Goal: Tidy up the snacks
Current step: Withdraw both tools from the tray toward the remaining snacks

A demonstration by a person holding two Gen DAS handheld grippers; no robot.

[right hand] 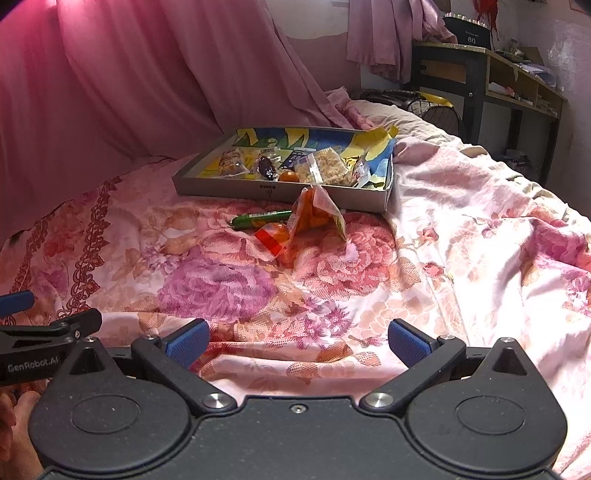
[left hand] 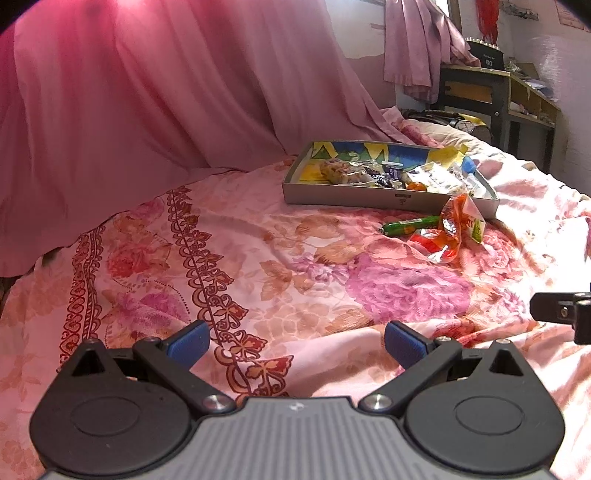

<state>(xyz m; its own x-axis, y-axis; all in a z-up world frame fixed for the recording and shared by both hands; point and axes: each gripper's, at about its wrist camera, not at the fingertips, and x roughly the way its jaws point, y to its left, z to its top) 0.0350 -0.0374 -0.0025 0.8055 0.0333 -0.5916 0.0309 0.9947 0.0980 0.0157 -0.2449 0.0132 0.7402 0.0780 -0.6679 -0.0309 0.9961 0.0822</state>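
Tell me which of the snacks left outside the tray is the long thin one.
The green stick, lying on the bedspread left of the two crumpled orange packets, just before the tray.

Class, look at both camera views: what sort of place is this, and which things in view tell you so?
Most likely a bedroom: a bed with a floral bedsheet, pink curtains alongside it, and a cluttered desk behind. The snack tray sits on the bedsheet.

White lettering "GenRobot.AI" stood on the black arm of the left gripper (right hand: 14, 314). The number "80" showed on a small black sign (right hand: 470, 34) atop the dark wooden desk (right hand: 480, 74). Snack wrapper print was unreadable.
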